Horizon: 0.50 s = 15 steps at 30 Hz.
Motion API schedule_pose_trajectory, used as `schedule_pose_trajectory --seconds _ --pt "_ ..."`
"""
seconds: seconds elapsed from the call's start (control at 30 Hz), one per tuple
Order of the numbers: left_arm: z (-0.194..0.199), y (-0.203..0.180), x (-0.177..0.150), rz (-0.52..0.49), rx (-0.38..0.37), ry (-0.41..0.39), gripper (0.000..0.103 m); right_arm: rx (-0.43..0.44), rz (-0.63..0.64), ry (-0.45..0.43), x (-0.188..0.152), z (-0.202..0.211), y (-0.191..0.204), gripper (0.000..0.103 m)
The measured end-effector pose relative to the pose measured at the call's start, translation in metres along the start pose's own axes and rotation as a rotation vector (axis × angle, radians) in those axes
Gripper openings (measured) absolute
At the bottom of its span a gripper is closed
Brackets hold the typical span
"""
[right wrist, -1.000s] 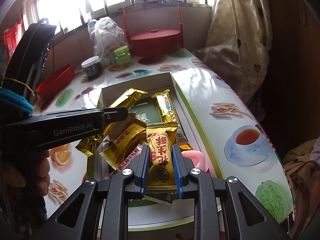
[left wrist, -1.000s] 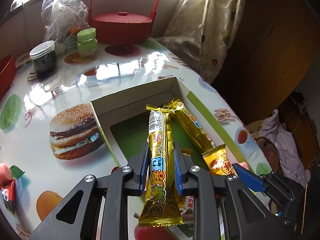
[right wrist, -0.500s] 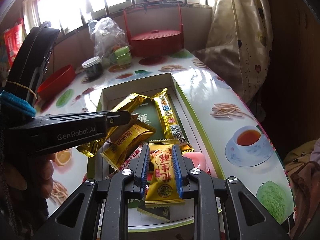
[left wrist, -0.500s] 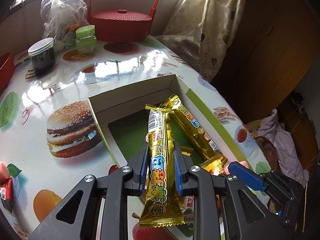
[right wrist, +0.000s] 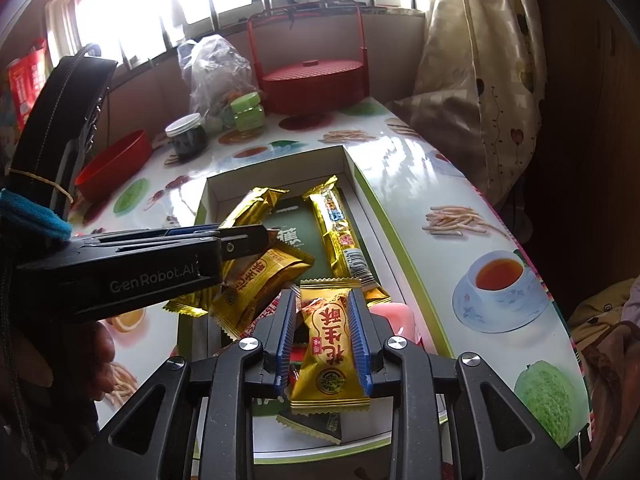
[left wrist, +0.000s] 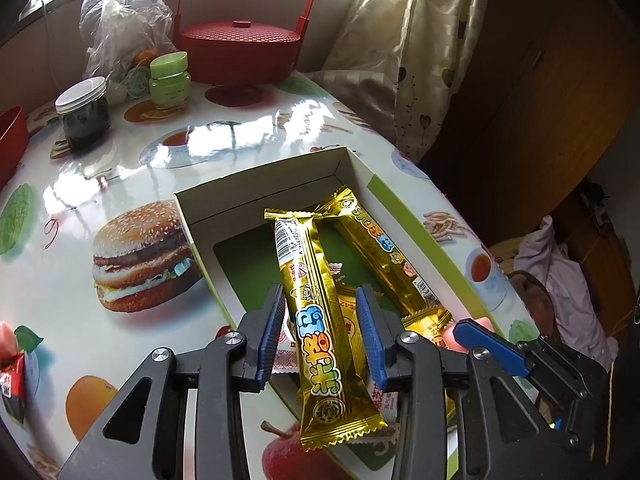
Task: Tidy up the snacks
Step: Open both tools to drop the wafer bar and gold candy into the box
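A white and green box (left wrist: 260, 184) lies on the printed table. My left gripper (left wrist: 320, 296) hangs over its near end, jaws opening. A long gold bar (left wrist: 320, 320) lies between the pads with a gap on each side, resting on other packets. A second long gold bar (left wrist: 384, 256) lies beside it. My right gripper (right wrist: 322, 296) is over the same box (right wrist: 276, 164), jaws opening. A short gold packet (right wrist: 328, 344) sits between its pads on the pile, with a slit of space at the left pad. The left gripper's fingers (right wrist: 240, 240) reach in from the left.
At the table's far end stand a red handled basket (left wrist: 240, 46), a dark jar (left wrist: 82, 112), a green jar (left wrist: 170, 80) and a plastic bag (left wrist: 120, 24). A red bowl (right wrist: 116, 164) sits far left. A curtain (left wrist: 420, 60) hangs past the right edge.
Both pairs of jaws have spread apart. The long gold bar and the short gold packet, gripped before, now lie loose between the pads on the pile in the box.
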<state>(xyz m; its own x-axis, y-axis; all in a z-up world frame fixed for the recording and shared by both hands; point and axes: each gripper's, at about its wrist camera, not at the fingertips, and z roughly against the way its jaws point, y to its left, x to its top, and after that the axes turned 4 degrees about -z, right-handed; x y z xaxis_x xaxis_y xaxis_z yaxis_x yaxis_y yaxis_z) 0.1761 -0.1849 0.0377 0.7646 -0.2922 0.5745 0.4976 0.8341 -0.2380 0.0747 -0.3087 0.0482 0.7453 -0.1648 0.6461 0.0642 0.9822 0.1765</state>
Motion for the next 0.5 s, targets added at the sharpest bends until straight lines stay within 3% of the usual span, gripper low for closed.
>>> schedule_pose_trajectory --seconds 0.5 --pt "0.023 0.000 -0.006 -0.015 0.009 -0.042 0.045 -0.011 0.012 -0.009 -0.001 0.004 0.009 0.040"
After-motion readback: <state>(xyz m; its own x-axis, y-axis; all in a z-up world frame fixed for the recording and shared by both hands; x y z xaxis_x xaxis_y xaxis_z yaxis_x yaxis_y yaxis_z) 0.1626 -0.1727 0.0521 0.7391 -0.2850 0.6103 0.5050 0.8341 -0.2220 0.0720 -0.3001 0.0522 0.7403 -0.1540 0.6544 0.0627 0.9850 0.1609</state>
